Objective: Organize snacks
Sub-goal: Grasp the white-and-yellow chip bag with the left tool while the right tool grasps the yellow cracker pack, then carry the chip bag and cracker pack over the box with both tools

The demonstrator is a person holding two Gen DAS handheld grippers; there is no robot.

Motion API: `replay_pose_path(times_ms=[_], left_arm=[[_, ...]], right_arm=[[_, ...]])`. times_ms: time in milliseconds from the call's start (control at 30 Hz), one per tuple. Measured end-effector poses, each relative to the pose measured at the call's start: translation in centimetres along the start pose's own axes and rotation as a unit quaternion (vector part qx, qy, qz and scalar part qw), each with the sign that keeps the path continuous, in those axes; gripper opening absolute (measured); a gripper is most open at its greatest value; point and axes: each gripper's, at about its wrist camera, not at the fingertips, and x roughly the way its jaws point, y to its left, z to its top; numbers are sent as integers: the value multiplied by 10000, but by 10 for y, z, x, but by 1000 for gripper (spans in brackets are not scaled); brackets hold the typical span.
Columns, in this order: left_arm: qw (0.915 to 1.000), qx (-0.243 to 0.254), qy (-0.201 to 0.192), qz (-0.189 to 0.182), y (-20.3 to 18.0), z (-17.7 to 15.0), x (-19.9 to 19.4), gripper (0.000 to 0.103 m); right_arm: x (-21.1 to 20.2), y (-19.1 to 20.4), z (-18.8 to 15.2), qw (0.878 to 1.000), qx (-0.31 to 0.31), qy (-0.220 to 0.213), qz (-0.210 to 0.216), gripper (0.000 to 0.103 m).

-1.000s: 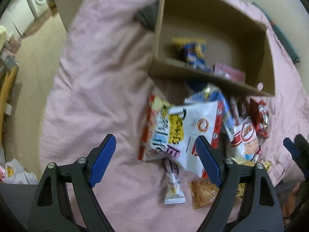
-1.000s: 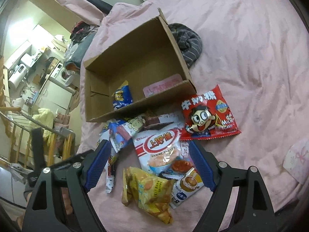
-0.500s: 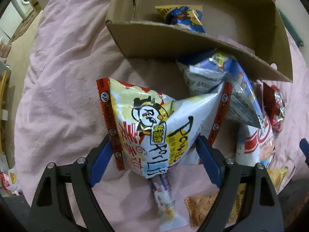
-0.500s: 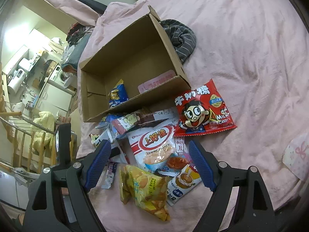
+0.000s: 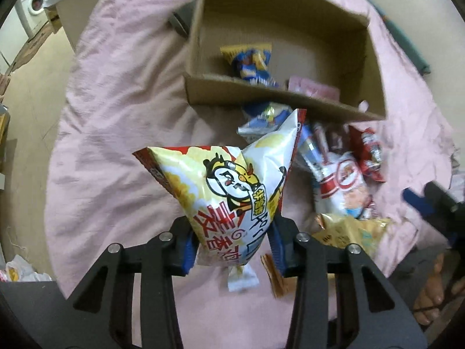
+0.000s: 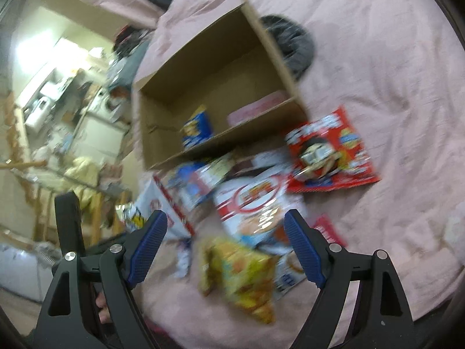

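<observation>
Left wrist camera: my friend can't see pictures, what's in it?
The left gripper is shut on a white and yellow snack bag, held above a pink blanket. Beyond it an open cardboard box holds a blue snack pack, with more snacks piled outside.

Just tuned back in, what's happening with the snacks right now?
The left gripper is shut on a white and yellow chip bag, held up off the pink bedspread in front of the cardboard box. The box holds a blue snack bag and a pink packet. The right gripper is open over the remaining pile, above a yellow snack bag.
</observation>
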Motion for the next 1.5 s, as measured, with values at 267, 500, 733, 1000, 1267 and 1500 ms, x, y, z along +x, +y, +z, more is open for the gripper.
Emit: replay_pose_path(times_ms=[267,500,733,1000,1267,1500], left_arm=[[9995,-287,-134,73,19,-9,-24,37],[9985,-473,-262,37,26,-12,-31,37],[9980,-490,-388,-99,23,-8,-40,37],[9983,-501,-308,-4,25,-11,-36,37],[9981,-476,-397,44,20,-10,-38,37],[9975,-432,-541,167,19,-9,-42,37]], right_arm=[[20,27,-28,9968,-165,760,201,58],[41,32,-42,9927,-82,1190,-177,52],[82,38,-46,9842,-237,1638,-631,42],[81,46,-49,9832,-653,1467,-865,6],[41,44,-40,9926,-667,900,-460,5],[8,35,-28,9974,-567,300,-323,5]])
